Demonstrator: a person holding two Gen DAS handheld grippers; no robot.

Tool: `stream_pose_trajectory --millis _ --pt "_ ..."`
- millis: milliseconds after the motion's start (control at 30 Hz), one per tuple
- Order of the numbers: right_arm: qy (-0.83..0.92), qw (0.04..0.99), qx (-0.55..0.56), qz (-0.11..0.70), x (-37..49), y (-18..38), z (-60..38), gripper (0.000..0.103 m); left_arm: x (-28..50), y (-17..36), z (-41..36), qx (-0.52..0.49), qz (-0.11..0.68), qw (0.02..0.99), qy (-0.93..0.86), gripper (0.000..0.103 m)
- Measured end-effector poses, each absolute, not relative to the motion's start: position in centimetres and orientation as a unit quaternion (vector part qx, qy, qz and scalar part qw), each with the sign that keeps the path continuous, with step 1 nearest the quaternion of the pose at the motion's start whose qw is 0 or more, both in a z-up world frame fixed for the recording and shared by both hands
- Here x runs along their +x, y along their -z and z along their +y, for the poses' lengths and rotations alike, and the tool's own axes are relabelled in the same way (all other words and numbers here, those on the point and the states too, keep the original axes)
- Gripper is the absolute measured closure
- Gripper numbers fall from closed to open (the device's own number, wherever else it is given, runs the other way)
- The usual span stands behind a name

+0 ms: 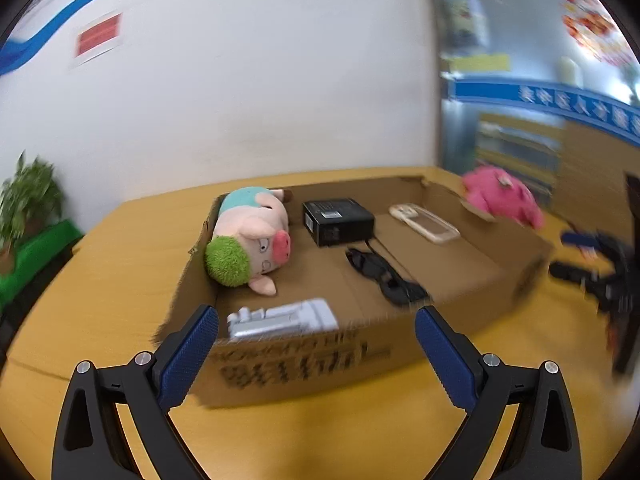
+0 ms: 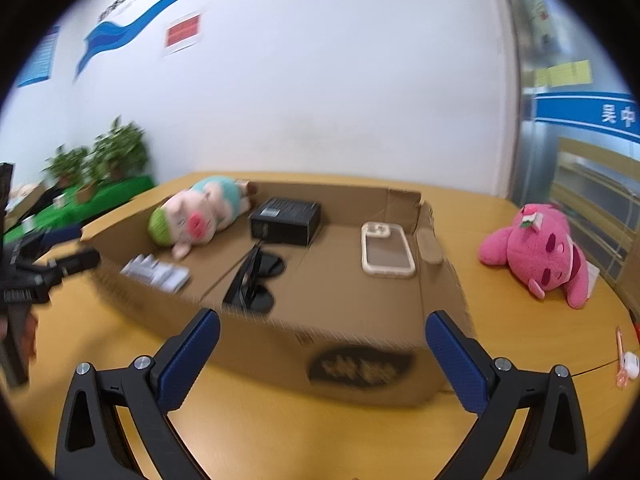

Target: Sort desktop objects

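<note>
The cardboard box point(image 1: 304, 364) stands on the yellow table point(image 1: 100, 264), directly in front of both grippers, and most desktop objects lie inside it already. Seen from the left gripper point(image 1: 316, 344), the pig plush toy point(image 1: 252, 240) with green hair lies ahead and to the left in the box, the black box point(image 1: 338, 220) is straight ahead beyond it, the sunglasses point(image 1: 384, 276) are just ahead to the right, the phone case point(image 1: 426, 222) is farther right, and a silver-grey object point(image 1: 284, 318), too blurred to name, lies very near, just behind the front wall.

The left gripper is spread wide and holds nothing. The right gripper point(image 2: 322, 344) is also spread wide and empty.

The pink plush toy point(image 2: 540, 252) lies on the table outside the box, ahead and far to the right of the right gripper, well apart from the box wall. A small white and orange item point(image 2: 626, 364) lies near the right table edge; I cannot tell what it is.

I judge that the sorting is almost complete, and the step in hand is to approach the pink toy. The next move calls for swinging the right gripper to the right, lowering it over the soft body, and closing gently on it.
</note>
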State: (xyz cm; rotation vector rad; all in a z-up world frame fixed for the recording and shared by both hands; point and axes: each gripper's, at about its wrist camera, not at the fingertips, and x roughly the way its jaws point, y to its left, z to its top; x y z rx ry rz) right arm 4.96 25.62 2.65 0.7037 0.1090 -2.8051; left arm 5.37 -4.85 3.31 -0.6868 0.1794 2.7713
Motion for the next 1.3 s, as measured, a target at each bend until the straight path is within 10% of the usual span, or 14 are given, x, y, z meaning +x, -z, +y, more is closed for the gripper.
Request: stream_pose_trajectory --millis 367,1300 --pt "0.847 0.256 0.439 0.156 5.7 5.0 36.8 0.0 3.4 4.7 -16.0 -0.449 0.096 0.116 -0.881 0.001" --pt "0.837 0.304 0.428 0.153 5.1 5.0 41.1 0.0 0.8 5.6 -22.4 -0.434 0.124 0.253 -0.856 0.0"
